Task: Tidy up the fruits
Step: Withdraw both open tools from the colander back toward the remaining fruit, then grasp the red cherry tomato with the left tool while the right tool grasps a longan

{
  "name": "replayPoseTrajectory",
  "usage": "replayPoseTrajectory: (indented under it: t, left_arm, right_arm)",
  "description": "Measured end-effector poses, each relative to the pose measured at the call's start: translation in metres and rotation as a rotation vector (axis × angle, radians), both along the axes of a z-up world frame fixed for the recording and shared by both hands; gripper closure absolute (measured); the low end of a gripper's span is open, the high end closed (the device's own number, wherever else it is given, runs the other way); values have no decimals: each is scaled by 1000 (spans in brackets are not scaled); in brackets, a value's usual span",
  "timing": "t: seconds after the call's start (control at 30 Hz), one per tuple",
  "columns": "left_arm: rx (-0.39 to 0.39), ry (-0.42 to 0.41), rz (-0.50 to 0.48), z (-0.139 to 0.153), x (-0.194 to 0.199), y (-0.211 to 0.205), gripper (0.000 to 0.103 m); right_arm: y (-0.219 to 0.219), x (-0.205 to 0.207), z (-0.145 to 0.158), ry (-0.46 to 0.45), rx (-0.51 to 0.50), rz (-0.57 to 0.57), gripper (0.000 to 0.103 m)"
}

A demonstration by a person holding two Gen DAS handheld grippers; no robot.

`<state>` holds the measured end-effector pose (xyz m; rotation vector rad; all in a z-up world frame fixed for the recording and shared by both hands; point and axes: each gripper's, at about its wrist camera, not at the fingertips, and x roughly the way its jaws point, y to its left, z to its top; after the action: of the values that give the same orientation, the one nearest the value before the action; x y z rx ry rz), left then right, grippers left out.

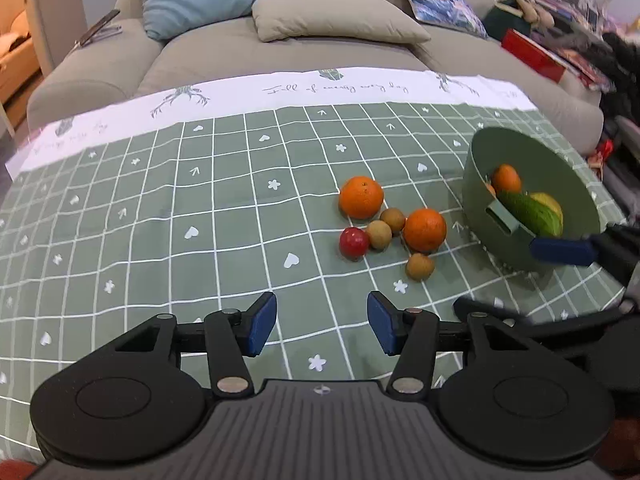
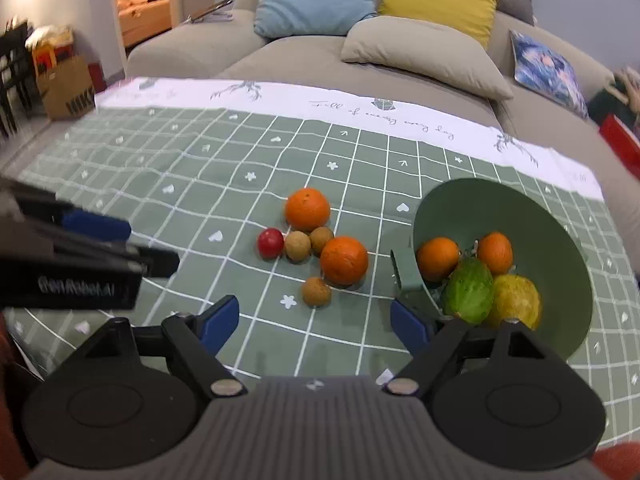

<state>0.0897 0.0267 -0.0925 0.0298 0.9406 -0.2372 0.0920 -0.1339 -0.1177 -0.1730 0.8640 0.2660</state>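
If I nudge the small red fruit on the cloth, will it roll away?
Probably. The small red fruit looks round and glossy, so it may roll and slip between pads. It touches a brown fruit on one side, which should block it there; the other side is open tablecloth.

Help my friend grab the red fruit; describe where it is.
On the green checked tablecloth, left of the green bowl, lies a cluster of loose fruit. The red fruit sits at its left end, touching a brown fruit. It is the only red, glossy piece.
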Motion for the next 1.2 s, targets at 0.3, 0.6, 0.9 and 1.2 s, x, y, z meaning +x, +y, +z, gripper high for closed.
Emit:
replayPoseTrajectory:
  t: [0.3,0.6,0.9,1.2]
  left_arm:
    - [-25,-4,-24,-7,2,4,41]
    - [-81,51,-38,-21,25,3,44]
    - [-59,42,-114,-40,59,-11,51]
    - [10,44,-193,-56,83,-31,56]
  right_arm:
    - [13,0,-12,-33,-71,74,48]
    - [20,21,-30,-5,-118,112,66]
    - [30,45,-52,35,-145,118,77]
    - [28,56,-63,61,-143,112,83]
